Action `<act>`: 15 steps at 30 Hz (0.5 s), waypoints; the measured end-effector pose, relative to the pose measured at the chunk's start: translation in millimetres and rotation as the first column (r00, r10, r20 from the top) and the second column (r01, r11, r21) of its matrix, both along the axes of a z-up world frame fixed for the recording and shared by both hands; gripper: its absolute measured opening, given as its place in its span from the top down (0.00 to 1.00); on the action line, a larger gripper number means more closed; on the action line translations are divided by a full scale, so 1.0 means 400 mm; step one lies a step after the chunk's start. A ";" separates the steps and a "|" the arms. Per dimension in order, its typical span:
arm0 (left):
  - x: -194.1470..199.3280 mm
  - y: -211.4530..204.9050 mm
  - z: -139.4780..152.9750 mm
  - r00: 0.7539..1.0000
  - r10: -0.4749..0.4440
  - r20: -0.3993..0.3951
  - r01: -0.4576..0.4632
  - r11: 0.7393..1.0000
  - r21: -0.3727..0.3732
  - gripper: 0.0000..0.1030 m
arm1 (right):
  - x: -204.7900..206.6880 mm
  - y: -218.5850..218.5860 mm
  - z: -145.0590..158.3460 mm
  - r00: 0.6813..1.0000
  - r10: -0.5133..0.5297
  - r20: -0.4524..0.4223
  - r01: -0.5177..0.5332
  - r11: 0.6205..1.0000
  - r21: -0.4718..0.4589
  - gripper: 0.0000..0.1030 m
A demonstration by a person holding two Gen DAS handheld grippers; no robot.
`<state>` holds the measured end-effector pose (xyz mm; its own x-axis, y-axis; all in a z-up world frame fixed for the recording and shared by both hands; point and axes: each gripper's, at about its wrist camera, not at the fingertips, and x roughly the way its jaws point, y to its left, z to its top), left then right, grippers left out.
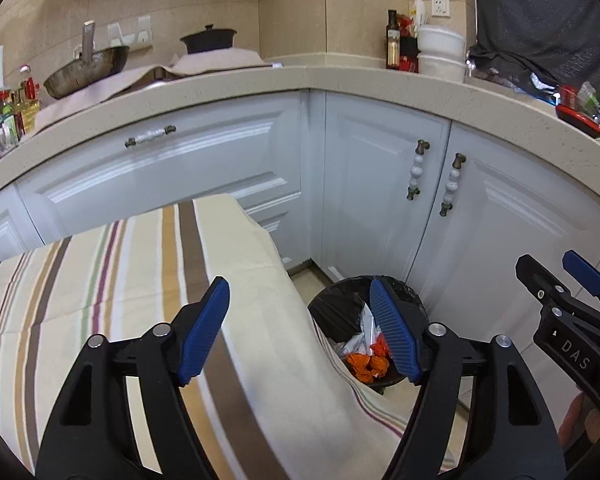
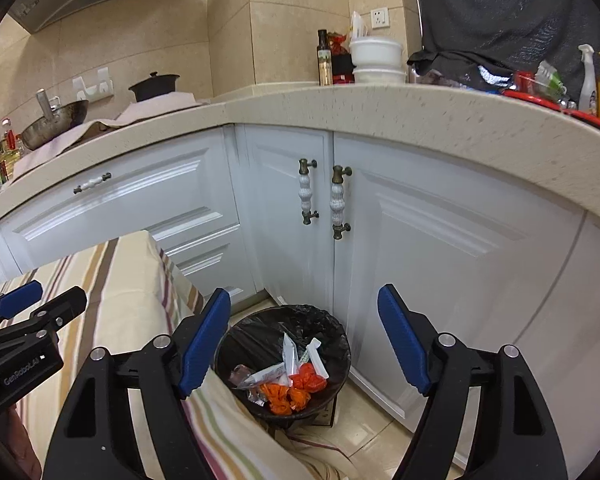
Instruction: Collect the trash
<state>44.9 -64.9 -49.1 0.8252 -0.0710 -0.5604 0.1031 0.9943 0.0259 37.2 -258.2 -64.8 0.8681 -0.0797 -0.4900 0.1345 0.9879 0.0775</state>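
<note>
Black plastic lines the round trash bin (image 2: pixel 283 360) on the beige floor tiles, our landmark, standing at the foot of the white panelled cabinet doors (image 2: pixel 420 264). Inside the bin we see crumpled orange wrappers (image 2: pixel 290 394) and white paper packets (image 2: pixel 288 360). Beside the bin we note a striped cloth-covered table (image 1: pixel 100 280), its cloth draping against the rim. Above the bin we hold the left gripper (image 1: pixel 300 328) and the right gripper (image 2: pixel 304 344), jaws of both spread wide with nothing between the blue ribbed pads.
</note>
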 end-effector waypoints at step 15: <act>-0.146 0.057 0.086 0.995 -0.038 0.091 0.043 0.998 -0.048 0.21 | -0.160 0.059 0.105 0.996 -0.031 0.086 0.036 0.998 -0.055 0.21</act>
